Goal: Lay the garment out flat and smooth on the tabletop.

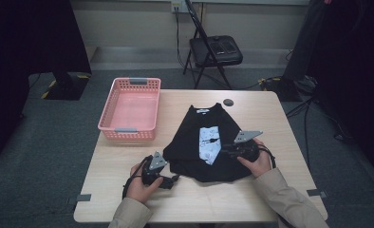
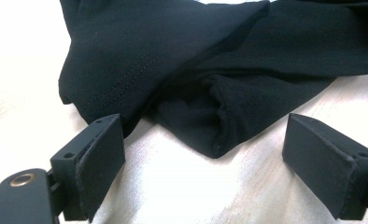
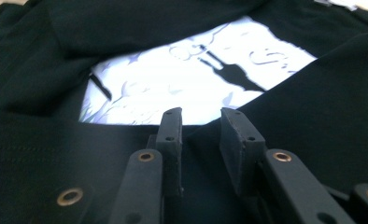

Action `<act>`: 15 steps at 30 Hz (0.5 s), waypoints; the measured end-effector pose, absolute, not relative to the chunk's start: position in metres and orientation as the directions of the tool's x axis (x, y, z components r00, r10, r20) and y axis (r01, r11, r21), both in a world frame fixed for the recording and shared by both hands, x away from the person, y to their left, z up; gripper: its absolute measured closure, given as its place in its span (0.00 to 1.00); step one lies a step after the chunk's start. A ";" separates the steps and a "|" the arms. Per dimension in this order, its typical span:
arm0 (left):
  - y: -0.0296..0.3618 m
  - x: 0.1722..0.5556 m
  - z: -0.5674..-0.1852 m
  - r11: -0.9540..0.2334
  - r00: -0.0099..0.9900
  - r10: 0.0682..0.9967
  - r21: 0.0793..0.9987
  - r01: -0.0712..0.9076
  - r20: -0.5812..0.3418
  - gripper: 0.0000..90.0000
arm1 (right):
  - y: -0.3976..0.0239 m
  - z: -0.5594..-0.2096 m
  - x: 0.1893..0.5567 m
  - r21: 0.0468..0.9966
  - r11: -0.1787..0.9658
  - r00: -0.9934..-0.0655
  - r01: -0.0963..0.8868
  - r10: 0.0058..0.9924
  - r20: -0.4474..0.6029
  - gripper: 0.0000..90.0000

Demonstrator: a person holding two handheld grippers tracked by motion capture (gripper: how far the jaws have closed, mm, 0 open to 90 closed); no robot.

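- A black T-shirt (image 1: 204, 142) lies partly folded at the centre of the wooden table (image 1: 266, 109) in the high view, its pale printed panel (image 1: 209, 145) showing between two dark flaps
- The left gripper (image 1: 168, 180) sits in the lower middle of the high view, just beside the shirt's lower left edge; in the left gripper view its jaws stand wide apart with bare table between them and a folded corner of the shirt (image 2: 210, 130) just ahead, untouched
- The right gripper (image 1: 228, 151) rests at the shirt's right side in the high view; in the right gripper view its jaws stand a little apart, low over the black cloth (image 3: 313, 107), with no fold pinched between them
- A pink basket (image 1: 128, 128) stands at the table's upper left, apart from the shirt
- A small dark round thing (image 1: 228, 102) lies near the table's far edge, just above the collar
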State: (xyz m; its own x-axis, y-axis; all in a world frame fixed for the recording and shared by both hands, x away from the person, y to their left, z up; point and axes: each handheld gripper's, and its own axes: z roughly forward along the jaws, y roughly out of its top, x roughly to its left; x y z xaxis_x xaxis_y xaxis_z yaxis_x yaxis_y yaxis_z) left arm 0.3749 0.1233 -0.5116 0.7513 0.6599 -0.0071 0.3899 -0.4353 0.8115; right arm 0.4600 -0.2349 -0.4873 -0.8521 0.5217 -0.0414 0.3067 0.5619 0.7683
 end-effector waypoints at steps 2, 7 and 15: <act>0.123 0.375 -0.512 -0.436 0.752 0.660 0.811 0.390 -0.007 0.14 | -0.233 -0.491 0.459 0.752 0.591 -0.848 0.291 0.524 -0.084 0.82; 0.123 0.375 -0.512 -0.436 0.751 0.660 0.811 0.390 -0.007 0.14 | -0.238 -0.486 0.460 0.771 0.561 -0.831 0.303 0.551 -0.074 0.98; 0.123 0.375 -0.512 -0.435 0.752 0.660 0.811 0.390 -0.007 0.14 | -0.262 -0.461 0.472 0.819 0.469 -0.787 0.330 0.616 -0.035 0.99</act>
